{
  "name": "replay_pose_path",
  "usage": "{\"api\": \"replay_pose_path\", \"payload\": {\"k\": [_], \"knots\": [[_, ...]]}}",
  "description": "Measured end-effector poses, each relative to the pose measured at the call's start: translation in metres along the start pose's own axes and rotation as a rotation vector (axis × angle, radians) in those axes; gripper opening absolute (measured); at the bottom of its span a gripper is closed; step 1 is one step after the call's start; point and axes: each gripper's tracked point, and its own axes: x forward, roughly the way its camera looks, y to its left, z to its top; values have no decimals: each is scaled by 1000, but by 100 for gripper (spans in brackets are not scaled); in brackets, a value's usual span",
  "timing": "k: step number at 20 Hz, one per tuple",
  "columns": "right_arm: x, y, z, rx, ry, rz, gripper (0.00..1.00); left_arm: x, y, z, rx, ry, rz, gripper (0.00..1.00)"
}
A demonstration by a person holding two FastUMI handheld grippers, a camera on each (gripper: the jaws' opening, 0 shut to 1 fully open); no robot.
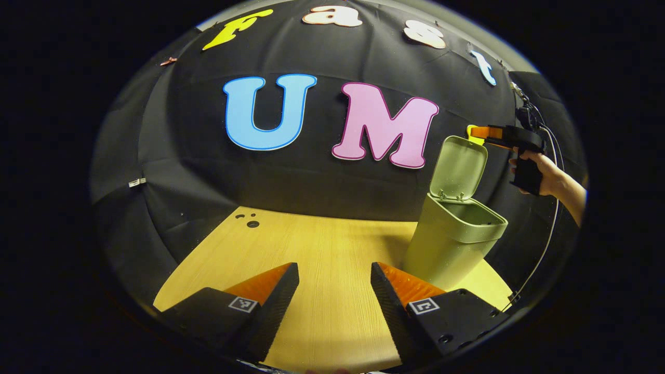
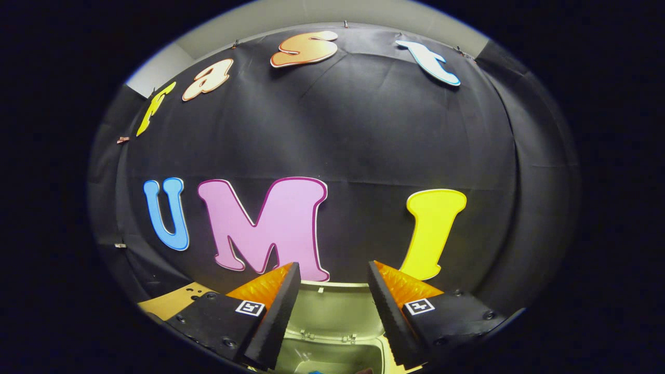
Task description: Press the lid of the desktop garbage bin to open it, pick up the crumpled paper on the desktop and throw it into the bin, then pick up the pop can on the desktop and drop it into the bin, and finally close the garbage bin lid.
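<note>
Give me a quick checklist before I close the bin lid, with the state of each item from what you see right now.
1. Lid standing open and upright on its hinge: ok.
2. Right gripper up by the lid's top edge, ready to push it down: ok; whether it touches the lid, cannot tell.
3. Right gripper's fingers empty, jaws apart above the open bin: ok.
4. Left gripper open, empty, held over the table apart from the bin: ok.
5. Paper and can inside the bin: cannot tell; the inside is barely visible in the right gripper view.
6. Nothing sticking above the rim to block the lid: ok.
</note>
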Motion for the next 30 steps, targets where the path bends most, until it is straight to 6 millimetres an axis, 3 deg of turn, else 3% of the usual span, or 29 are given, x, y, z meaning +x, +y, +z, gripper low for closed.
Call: {"api": "replay_pose_path", "payload": {"k": [7,12,17,23,30], "knots": [[19,3,-18,10,34,-4,82,1,4,-3,-8,12,23,90],[-9,8,-20,-33,57,24,82,4,3,-3,-16,12,2,90],[-45,14,-36,-35,109,40,81,6,0,-3,-5,7,-36,90],[-79,19,-65,-54,186,39,82,6,-3,-3,11,5,-79,90],[-105,22,-106,-44,281,40,82,5,-5,-7,9,8,-99,90]]}}
